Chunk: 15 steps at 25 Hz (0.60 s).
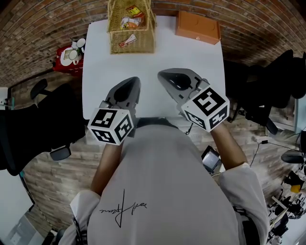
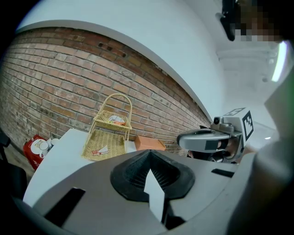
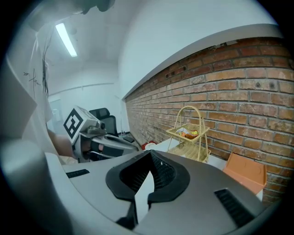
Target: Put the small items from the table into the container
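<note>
A two-tier wicker basket (image 1: 131, 28) stands at the far edge of the white table (image 1: 153, 67). Colourful small packets (image 1: 133, 14) lie on its upper tier and one small packet (image 1: 127, 40) on its lower tier. My left gripper (image 1: 135, 81) hovers over the near half of the table, shut with nothing in it. My right gripper (image 1: 163, 74) is beside it, also shut and empty. In the left gripper view the basket (image 2: 108, 133) lies ahead past the shut left gripper (image 2: 149, 155), with the right gripper (image 2: 209, 140) alongside. The right gripper view shows the basket (image 3: 189, 135) beyond the closed right gripper (image 3: 149, 156).
An orange box (image 1: 197, 26) sits at the table's far right corner. A red container with white cups (image 1: 70, 56) stands off the table's left side. Black chairs flank the table on the left (image 1: 33, 119) and right (image 1: 265, 91). A brick wall runs behind the table.
</note>
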Tool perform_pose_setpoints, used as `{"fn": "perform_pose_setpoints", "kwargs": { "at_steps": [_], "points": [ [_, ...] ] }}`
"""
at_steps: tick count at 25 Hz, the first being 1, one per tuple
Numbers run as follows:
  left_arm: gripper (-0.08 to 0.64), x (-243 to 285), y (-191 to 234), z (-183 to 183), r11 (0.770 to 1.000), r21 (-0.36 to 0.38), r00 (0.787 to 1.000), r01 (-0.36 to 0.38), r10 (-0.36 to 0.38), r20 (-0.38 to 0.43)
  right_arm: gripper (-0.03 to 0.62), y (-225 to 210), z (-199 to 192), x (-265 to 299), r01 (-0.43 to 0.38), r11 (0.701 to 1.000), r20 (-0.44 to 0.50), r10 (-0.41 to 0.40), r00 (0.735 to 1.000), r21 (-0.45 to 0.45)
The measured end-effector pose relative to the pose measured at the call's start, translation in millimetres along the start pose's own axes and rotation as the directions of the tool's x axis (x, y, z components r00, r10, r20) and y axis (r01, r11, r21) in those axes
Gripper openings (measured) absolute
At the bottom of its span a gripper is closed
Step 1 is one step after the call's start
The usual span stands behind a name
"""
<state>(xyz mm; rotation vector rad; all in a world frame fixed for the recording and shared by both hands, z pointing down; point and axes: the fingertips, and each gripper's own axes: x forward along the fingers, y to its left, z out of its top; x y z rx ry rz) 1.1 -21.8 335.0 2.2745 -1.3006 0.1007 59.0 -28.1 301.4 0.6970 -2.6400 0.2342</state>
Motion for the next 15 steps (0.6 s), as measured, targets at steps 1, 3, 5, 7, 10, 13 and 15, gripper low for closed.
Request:
{"fn": "perform_pose_setpoints", "kwargs": {
  "at_steps": [1,3,5,7,10,13,15],
  "points": [
    [0.009,-0.3,0.6,0.8,1.0,0.0,1.0,-0.002,0.002,0.002,0.02,0.0,0.2,0.0,-0.001,1.0,0.002,0.001,1.0,0.002],
    [0.009,-0.9,2.1,2.3,1.0,0.0,1.0,-0.008,0.008,0.007,0.02,0.3,0.7,0.0,-0.004,1.0,0.007,0.004,1.0,0.005],
    [0.009,-2.2,3.5,3.0,1.0,0.001,1.0,-0.014,0.014,0.009,0.02,1.4,0.5,0.0,-0.009,1.0,0.01,0.009,1.0,0.008],
    [0.009,-4.1,3.9,3.1,1.0,-0.003,1.0,-0.02,0.02,0.012,0.02,2.2,-0.6,-0.2,-0.014,1.0,0.01,0.014,1.0,0.013],
    [0.009,-7.0,4.4,3.1,0.999,-0.014,0.999,-0.03,0.03,0.015,0.02,2.1,-1.2,1.0,-0.022,0.999,0.009,0.022,1.0,0.023],
    [0.009,-6.5,0.9,0.5,0.999,-0.02,0.999,-0.031,0.031,0.011,0.02,3.7,-1.9,-1.3,-0.035,0.999,0.007,0.035,0.999,0.025],
    [0.009,-5.2,-2.4,-0.5,0.999,-0.02,1.0,-0.028,0.028,0.008,0.02,5.2,-1.7,-3.8,-0.044,0.999,0.006,0.044,0.999,0.023]
  ]
}}
